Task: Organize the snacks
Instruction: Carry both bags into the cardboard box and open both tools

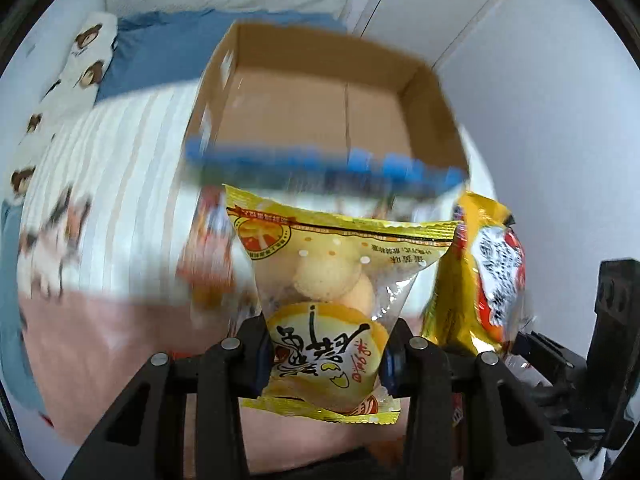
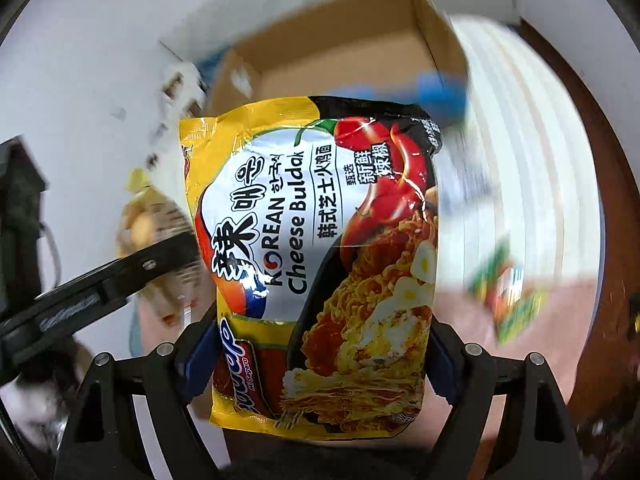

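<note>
The black left gripper has its blue-padded fingers clamped on a packet between them. The black right gripper likewise pinches a packet between its fingers.

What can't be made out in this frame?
- Box print: motion-blurred in both views.
- Packets behind the cake bag, left view: blurred, half hidden.
- Green packet, right view: smeared, unreadable.
- Box floor's near part: covered by the noodle pack, right view.

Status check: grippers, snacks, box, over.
Left gripper shut on biscuit packet. Right gripper shut on noodle packet. Cardboard box ahead, open, nothing blocking.
</note>
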Tool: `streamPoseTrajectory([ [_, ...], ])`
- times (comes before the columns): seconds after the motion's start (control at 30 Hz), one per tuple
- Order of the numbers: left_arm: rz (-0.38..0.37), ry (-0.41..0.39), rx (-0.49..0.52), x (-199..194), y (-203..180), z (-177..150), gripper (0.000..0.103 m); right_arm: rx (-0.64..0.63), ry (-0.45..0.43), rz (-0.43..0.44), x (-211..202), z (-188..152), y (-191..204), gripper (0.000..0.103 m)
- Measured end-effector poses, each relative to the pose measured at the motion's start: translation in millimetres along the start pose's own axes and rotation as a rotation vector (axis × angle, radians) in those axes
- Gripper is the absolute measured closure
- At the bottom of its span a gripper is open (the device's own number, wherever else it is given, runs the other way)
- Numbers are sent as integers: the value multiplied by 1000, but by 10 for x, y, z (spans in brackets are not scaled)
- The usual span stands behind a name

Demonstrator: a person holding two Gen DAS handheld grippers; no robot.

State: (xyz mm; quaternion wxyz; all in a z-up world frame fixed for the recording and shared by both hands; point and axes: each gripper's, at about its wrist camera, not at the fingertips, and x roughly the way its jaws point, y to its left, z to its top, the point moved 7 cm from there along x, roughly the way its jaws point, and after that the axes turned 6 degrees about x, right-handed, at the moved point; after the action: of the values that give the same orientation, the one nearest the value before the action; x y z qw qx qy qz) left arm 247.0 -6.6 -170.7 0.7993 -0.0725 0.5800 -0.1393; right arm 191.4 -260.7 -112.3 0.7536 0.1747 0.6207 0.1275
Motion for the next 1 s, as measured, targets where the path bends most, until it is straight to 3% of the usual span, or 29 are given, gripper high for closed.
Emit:
streamPoseTrajectory([
  [0.17,12,-13,-11,176,131,1030,65,-66,-77,-9,-263,903,162,15],
  [0.27,2,40,-53,479,286,1467,65,-80,-65,-58,-74,1414,164,15],
  [0.37,11,95,-86,881,456,1792,65,-64,-12,-110,272,1671,113,15],
  [0.5,42,159,-102,1384,635,2012,65,-35,65,-171,832,1997,20,15],
  [0.6,48,198,-107,1642,688,2063,65,-37,102,-215,1189,2038,49,15],
  [0.9,62,283,-73,2045,682,2044,64,15,204,-252,2005,2264,160,15],
  [0.93,64,277,-65,2049,674,2050,57,13,208,-263,2036,2285,141,13],
  [0.97,70,268,-59,2047,677,2055,49,-2,201,-279,2046,2345,163,5],
  [1.0,70,265,-56,2039,672,2063,23,-7,196,-286,2056,2358,205,2],
])
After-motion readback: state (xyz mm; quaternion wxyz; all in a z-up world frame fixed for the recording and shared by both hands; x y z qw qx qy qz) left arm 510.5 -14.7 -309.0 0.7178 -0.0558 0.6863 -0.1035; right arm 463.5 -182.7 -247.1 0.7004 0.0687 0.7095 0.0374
